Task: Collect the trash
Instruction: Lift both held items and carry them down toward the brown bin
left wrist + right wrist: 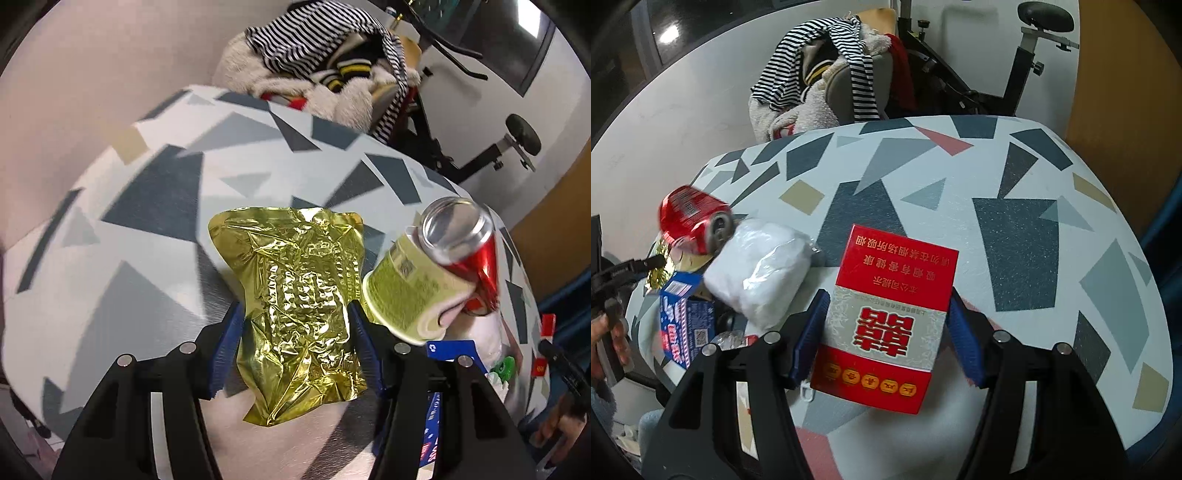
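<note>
A crumpled gold foil pouch (295, 258) hangs above the patterned table (147, 221). My left gripper (297, 332) is shut on it, the blue pads (229, 332) pinching its waist from both sides. In the right wrist view a red cigarette box (897, 266) with gold characters is lifted off the table (1034, 221), and my right gripper (888, 332) is shut on its long sides. Between the two grippers lies a pile of trash: a red drink can (469, 243) (690, 221), a green paper cup (406, 291) on its side, a white plastic bag (761, 266) and a blue carton (683, 321).
Behind the round table stands a chair heaped with striped and fleecy clothes (321, 62) (827, 74). An exercise bike (997, 74) is further back by the white wall. A person's hand (605, 332) shows at the left edge of the right wrist view.
</note>
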Available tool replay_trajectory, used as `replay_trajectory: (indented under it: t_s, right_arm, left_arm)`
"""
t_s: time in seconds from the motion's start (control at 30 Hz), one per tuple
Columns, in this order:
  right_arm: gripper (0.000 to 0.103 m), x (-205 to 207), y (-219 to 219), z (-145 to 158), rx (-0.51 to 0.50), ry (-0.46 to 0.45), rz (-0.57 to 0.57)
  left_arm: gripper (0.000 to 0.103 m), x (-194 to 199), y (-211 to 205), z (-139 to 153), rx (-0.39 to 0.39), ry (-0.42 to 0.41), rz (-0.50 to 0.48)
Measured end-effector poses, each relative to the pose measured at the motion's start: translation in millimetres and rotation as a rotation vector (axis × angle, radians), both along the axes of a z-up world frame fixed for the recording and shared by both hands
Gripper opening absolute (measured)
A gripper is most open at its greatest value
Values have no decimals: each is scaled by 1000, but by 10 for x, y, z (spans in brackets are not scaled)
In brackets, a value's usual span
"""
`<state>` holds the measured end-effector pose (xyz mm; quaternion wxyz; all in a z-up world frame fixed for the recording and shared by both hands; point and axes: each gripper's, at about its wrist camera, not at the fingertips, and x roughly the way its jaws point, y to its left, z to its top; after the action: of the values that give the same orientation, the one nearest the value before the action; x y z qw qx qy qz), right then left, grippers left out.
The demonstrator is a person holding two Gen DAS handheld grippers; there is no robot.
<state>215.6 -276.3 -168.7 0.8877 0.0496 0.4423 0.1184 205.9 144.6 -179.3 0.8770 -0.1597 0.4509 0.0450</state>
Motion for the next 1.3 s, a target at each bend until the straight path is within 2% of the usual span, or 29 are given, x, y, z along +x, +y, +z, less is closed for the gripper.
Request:
replay_trajectory:
  t_s: [0.13,0.23,0.4,0.87,1.3]
  right_arm:
    - [63,-122,10,58,3,-14,5]
    - [63,-204,-19,87,11,-16,1]
    - [63,-300,-53,110,16,-20,-2]
    - [63,-366,-27,72,37,-14,6]
    - [63,-469,110,34,42,-13,46]
  left_arm:
    - [56,-85,70,120,64,-20,41]
    - [56,-128,106,200,84,-39,53]
    - [56,-218,80,302,107,-65,22]
    - [56,-463,46,403,57,-109,-38]
    - [56,-632,17,195,22,-83,-50]
